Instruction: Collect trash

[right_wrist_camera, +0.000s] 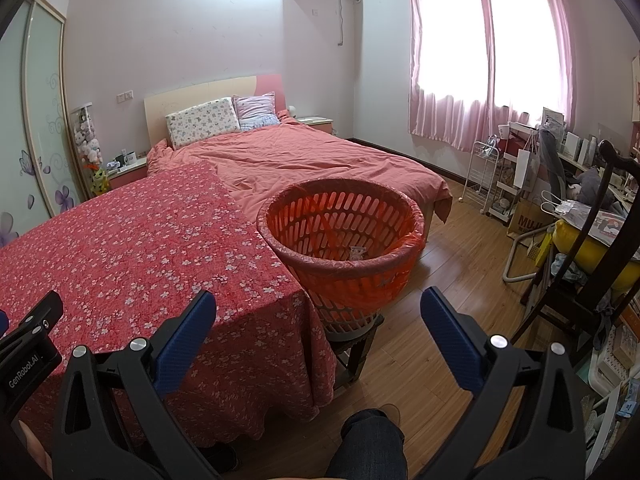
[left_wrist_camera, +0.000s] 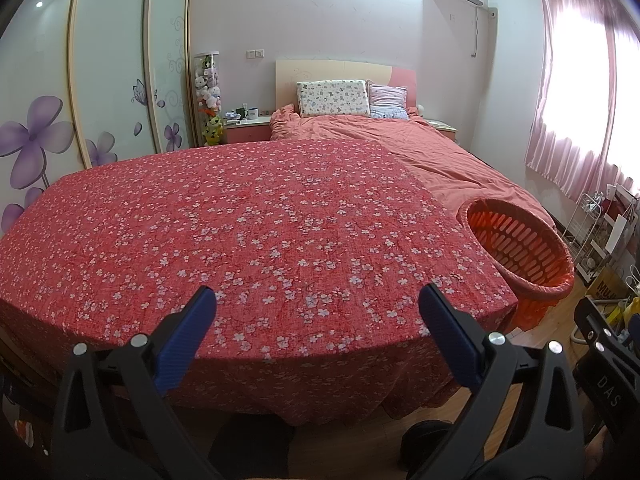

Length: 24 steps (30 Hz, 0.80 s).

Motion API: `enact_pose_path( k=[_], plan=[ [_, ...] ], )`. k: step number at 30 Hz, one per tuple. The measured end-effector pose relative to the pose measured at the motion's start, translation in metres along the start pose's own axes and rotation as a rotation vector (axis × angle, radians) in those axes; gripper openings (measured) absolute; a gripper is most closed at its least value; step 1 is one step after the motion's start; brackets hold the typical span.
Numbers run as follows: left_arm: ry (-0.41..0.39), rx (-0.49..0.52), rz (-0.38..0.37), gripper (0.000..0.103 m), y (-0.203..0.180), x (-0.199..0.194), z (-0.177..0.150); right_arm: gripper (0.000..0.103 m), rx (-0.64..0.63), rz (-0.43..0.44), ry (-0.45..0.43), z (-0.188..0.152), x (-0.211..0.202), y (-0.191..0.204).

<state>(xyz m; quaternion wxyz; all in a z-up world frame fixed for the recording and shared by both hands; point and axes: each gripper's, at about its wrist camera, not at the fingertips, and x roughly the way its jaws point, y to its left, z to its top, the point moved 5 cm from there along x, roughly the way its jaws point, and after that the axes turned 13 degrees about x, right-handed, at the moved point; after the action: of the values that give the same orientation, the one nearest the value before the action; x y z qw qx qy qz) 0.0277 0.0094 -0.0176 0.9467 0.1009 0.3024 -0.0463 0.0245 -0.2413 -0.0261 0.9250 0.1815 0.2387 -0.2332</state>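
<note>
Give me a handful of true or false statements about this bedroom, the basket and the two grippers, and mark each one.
1. The orange basket stands beside the flowered tablecloth. True.
2. The left gripper is shut on a piece of trash. False: its fingers are spread with nothing between them.
3. A small scrap lies inside the basket. True.
4. The window curtains are green. False: they are pink.
5. The right gripper is open. True.
6. Trash covers the tablecloth. False: none shows on it.
</note>
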Motion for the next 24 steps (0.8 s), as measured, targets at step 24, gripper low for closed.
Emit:
enact_pose_path(
  k=[24],
  plan=[
    [0.006, 0.009, 0.002, 0.099, 0.0038, 0.0001, -0.0037, 0.101, -0.001, 0.001, 0.001, -0.0003, 0.0001, 0.0006]
  ],
)
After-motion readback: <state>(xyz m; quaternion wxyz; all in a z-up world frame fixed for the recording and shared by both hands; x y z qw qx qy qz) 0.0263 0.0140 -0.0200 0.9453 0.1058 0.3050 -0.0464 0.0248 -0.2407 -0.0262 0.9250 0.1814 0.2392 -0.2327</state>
